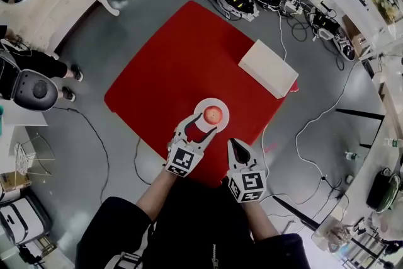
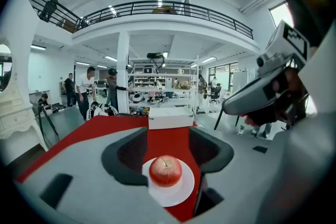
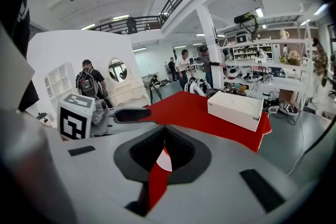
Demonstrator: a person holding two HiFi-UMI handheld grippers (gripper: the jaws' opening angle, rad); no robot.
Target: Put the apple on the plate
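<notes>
From above, the round red apple sits on the small white plate on the red table, at one o'clock off my left hand-held gripper. In its own view the jaws stand wide, the apple framed between them, untouched. In the right gripper view, my right hand-held gripper is pinched together, empty.

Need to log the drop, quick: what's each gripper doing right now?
Left gripper: open, empty; the apple sits on the plate.
Right gripper: shut, holding nothing.

One overhead, two low — shared tabletop
</notes>
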